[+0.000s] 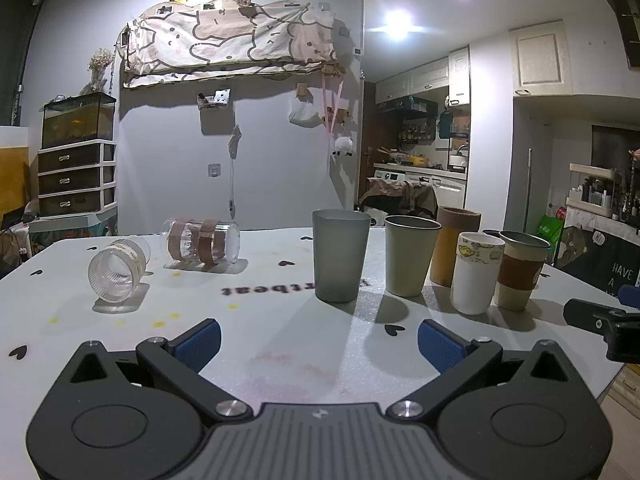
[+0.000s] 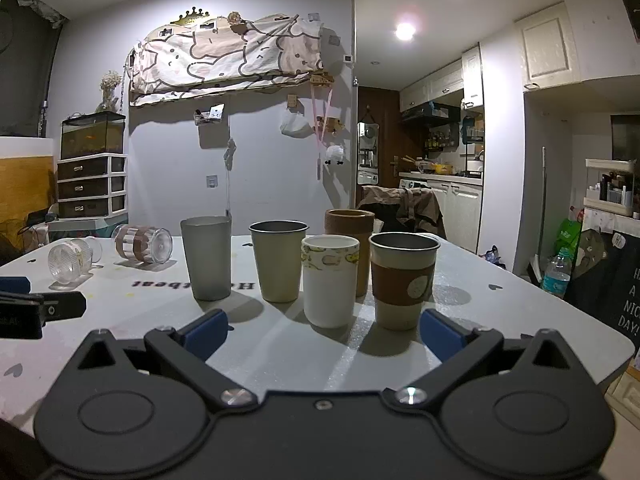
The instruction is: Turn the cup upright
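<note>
We see two glass cups down on their sides at the table's [image 1: 280, 360] far left: the ribbed glass [image 1: 116, 274] has its long axis running toward us, mouth facing us; the banded glass [image 1: 200, 245] lies crosswise, long axis left-right, flat base to the right. Five upright cups stand right of them, frosted grey tumbler [image 1: 339, 254] nearest; left gripper [image 1: 319, 340] and right gripper [image 2: 325, 330] both spread wide, holding nothing.

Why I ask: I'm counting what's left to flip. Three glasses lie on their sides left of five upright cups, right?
Not three: two lie tipped, the ribbed glass and the brown-banded glass. The left wrist view shows both, left of the five upright cups.
</note>
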The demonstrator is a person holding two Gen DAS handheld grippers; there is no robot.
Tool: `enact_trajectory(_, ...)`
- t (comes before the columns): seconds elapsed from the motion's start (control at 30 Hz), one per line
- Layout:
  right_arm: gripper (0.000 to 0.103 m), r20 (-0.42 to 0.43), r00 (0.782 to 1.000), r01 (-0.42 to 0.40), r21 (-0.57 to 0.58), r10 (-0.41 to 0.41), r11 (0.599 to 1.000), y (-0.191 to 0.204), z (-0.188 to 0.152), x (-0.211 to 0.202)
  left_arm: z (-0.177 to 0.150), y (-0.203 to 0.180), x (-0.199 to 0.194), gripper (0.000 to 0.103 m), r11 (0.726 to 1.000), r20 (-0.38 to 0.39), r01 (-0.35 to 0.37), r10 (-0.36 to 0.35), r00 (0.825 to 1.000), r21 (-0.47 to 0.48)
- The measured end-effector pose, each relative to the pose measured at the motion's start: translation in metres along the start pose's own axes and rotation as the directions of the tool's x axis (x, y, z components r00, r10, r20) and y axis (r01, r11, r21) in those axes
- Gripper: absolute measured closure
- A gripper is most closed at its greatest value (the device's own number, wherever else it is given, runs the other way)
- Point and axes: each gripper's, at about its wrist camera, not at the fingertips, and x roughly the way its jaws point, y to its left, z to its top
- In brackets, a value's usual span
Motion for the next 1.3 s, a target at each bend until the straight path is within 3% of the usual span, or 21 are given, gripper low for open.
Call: enact_trajectory(1.3,0.0,0.0,1.0,0.0,0.001,0.0,1.0,-0.0008,0.0001,0.0,0.0017,-0.0024,-0.0011,0.0,1.0,0.002,0.003,-0.003,1.0,0.004)
